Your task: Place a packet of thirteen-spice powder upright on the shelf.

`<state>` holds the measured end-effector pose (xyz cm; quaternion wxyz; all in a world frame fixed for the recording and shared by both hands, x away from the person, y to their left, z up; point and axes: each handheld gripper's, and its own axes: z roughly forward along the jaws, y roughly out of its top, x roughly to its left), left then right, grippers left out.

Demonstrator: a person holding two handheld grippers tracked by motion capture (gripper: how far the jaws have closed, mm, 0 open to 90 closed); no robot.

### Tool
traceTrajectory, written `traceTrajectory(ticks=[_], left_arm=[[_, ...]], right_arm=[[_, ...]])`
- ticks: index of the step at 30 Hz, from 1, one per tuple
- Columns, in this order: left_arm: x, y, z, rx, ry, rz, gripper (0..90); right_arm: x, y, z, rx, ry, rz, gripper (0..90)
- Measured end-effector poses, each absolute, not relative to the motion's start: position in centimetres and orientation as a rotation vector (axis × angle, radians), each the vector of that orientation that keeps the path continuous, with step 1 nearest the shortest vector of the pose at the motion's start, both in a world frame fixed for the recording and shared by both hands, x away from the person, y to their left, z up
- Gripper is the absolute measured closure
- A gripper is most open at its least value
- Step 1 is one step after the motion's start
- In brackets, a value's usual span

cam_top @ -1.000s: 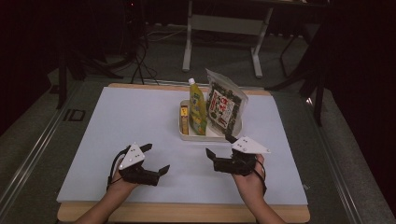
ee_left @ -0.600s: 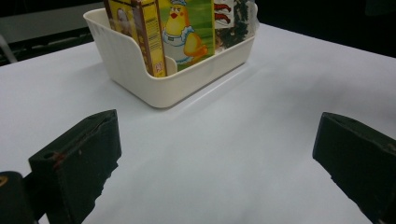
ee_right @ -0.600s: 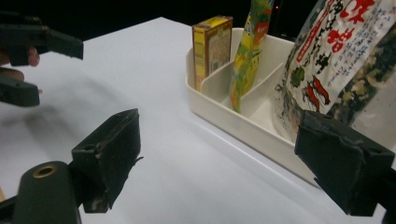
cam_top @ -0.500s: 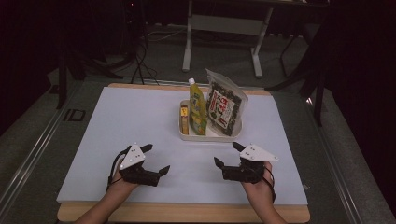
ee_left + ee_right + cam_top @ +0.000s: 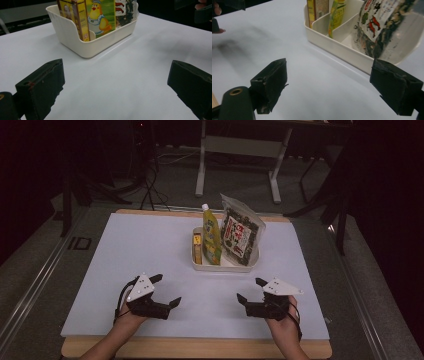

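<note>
A cream plastic tray (image 5: 225, 265) stands on the white surface (image 5: 140, 250), toward its far middle. This tray is the landmark for everything else. Inside it, three things stand upright. At the tray's left end is a small yellow box (image 5: 197, 247). Just beside it, toward the middle, is a green and yellow pouch (image 5: 212, 237) with a white cap, printed with a cartoon chick in the left tongs' view (image 5: 100, 16). At the tray's right end is a clear bag (image 5: 240, 232) with dark contents and red print, leaning against the far rim and rising well above it. The right tongs' view shows a low divider wall (image 5: 329, 21) inside the tray, between the box and the pouch.

Nearer the person than the tray, and to its left, the left tongs (image 5: 167, 292) are held in a hand just above the surface, jaws spread wide with nothing between them. Nearer than the tray and slightly to its right, the right tongs (image 5: 250, 290) are held the same way, also spread wide and empty. Both are apart from the tray and point roughly toward it. Each carries a grey three-cornered plate on top.
</note>
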<state>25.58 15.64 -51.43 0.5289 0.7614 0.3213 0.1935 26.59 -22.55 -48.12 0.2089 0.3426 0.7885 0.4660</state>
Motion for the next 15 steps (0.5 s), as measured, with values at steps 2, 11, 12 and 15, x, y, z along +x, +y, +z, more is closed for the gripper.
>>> traceTrajectory(ticks=[2,11,12,15], left_arm=[[25.61,15.66,-51.45,1.820,0.765,0.462,1.5],[25.68,15.53,-51.61,1.821,0.769,0.443,1.5],[25.68,15.54,-51.62,1.823,0.769,0.441,1.5],[25.70,15.53,-51.65,1.823,0.769,0.437,1.5]], right_arm=[[26.73,-22.89,-48.07,0.966,2.184,1.306,14.2],[26.99,-23.05,-48.16,0.979,2.178,1.290,14.4],[27.01,-23.08,-48.15,0.979,2.178,1.290,14.5],[27.03,-23.11,-48.13,0.977,2.176,1.285,14.5]])
